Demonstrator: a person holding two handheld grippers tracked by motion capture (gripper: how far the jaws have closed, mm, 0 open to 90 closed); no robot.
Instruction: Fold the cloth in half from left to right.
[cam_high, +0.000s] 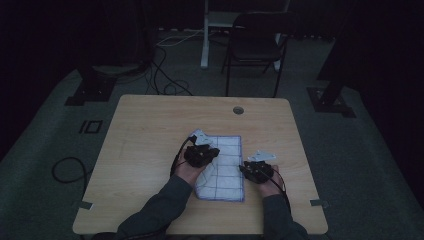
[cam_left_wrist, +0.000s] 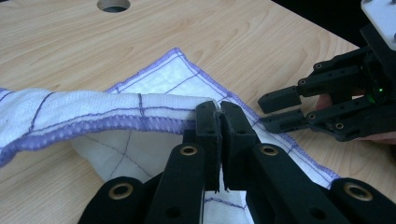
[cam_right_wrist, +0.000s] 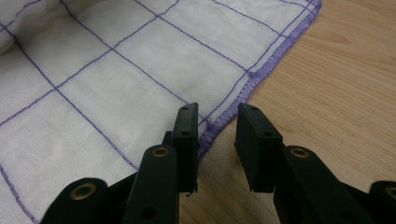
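Nearby, bare table (cam_high: 150, 125), cable hole (cam_high: 238, 110)

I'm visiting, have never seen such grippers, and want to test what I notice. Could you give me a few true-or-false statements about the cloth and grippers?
1. The left gripper is shut on the cloth's purple hem. True.
2. The right gripper clamps the cloth. False: its jaws stand apart at the hem, gripping nothing.
3. The cloth is plain red. False: it is white with purple grid lines.
4. The table is light wood with a round hole. True.
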